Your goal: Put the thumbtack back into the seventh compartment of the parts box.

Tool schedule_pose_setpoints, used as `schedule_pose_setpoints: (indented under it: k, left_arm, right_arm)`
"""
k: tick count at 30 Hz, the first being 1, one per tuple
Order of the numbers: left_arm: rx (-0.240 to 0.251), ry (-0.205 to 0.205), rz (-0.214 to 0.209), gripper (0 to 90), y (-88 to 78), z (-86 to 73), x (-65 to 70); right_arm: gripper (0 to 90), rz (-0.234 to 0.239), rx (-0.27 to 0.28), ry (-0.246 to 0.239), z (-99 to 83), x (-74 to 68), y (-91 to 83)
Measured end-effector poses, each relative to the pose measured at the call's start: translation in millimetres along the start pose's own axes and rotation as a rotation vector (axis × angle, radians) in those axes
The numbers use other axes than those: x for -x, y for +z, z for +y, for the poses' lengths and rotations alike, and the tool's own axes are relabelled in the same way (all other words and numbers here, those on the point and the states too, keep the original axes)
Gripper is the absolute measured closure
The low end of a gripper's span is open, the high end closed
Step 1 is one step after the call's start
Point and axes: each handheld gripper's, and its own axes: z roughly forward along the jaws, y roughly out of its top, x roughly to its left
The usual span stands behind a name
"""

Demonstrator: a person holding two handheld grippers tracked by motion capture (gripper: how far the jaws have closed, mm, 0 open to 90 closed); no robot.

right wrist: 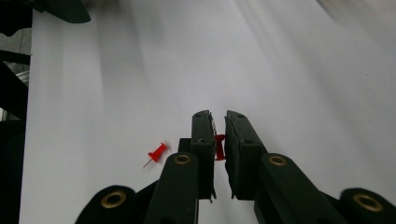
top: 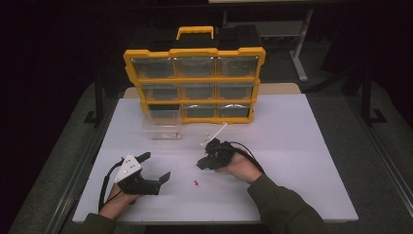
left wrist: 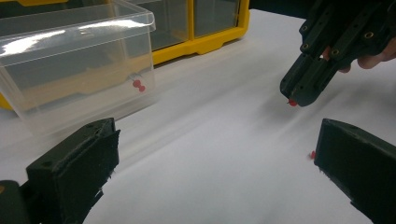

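Note:
My right gripper (top: 201,164) hovers over the white table's middle, shut on a small red pushpin (right wrist: 219,147) pinched between its black jaws. The left gripper view shows that pin (left wrist: 292,102) poking out at the right gripper's tip (left wrist: 297,95). A second red pushpin (top: 196,184) lies loose on the table, just left of the right gripper's jaws (right wrist: 158,153). My left gripper (top: 156,166) rests low at the front left, its jaws wide open with nothing between them (left wrist: 215,154). A clear plastic drawer (left wrist: 79,60) stands on the table holding another red pushpin (left wrist: 138,85).
A yellow organiser (top: 195,83) with clear drawers stands at the back of the white table (top: 302,146); its lower left slot is vacant, and the pulled-out clear drawer (top: 163,126) sits just in front of it. Dark floor surrounds the table.

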Motion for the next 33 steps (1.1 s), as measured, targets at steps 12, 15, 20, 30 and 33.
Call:
schedule_pose_setpoints:
  k: [12, 15, 20, 30, 33]
  left_arm:
    - [0.001, -0.006, 0.001, 0.0, -0.3, -0.2, 0.2]
    - [0.0, -0.006, 0.0, 0.0, -0.3, -0.2, 0.2]
    - [0.004, -0.009, 0.0, 0.0, -0.3, -0.3, 0.1]
    - [0.007, -0.013, -0.002, 0.0, -0.1, -0.2, 0.3]
    - [0.007, -0.013, -0.002, 0.0, -0.1, -0.2, 0.3]
  right_arm:
    - [81.5, -0.014, 0.014, 0.001, 10.2, 4.7, -2.3]
    - [81.6, -0.015, 0.013, 0.001, 12.2, 5.6, -2.0]
    - [81.5, -0.018, 0.019, 0.001, 17.3, 6.1, -2.3]
    - [81.5, -0.031, 0.036, 0.012, 26.8, 9.5, -5.0]
    - [81.5, -0.035, 0.043, 0.011, 30.7, 10.5, -6.2]
